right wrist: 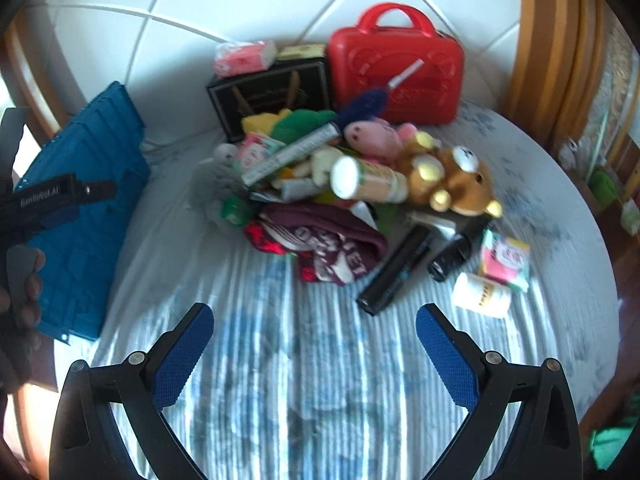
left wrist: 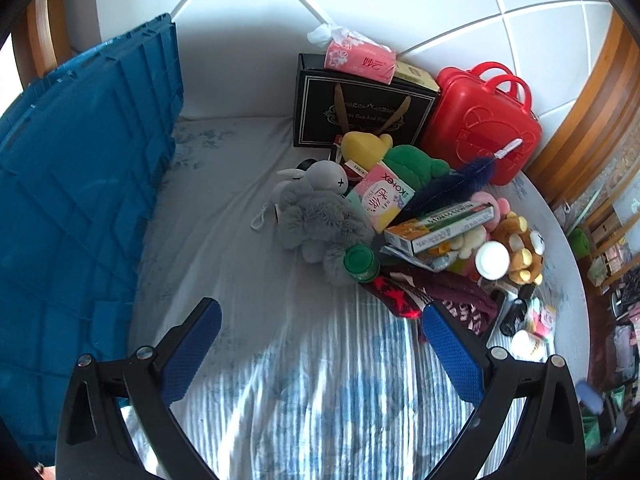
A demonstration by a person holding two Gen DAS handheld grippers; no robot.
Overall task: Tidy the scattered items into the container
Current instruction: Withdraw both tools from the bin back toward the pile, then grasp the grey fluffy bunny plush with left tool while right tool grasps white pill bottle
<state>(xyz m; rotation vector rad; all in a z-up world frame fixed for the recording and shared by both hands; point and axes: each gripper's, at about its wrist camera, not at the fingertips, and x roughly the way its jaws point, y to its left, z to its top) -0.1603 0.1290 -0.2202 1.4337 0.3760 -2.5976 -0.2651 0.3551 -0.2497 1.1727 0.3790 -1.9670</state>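
A blue plastic crate stands at the left of the bed; it also shows in the right wrist view. A heap of items lies in the middle: a grey plush rabbit, a pink Kotex pack, a green-capped bottle, a maroon cloth, a brown bear plush, a black tube and a white jar. My left gripper is open and empty, just short of the heap. My right gripper is open and empty above the striped sheet.
A red carry case, a black gift box and a pink tissue pack stand against the white padded headboard. The wooden bed frame curves round the right side. The left gripper's body shows at the left of the right wrist view.
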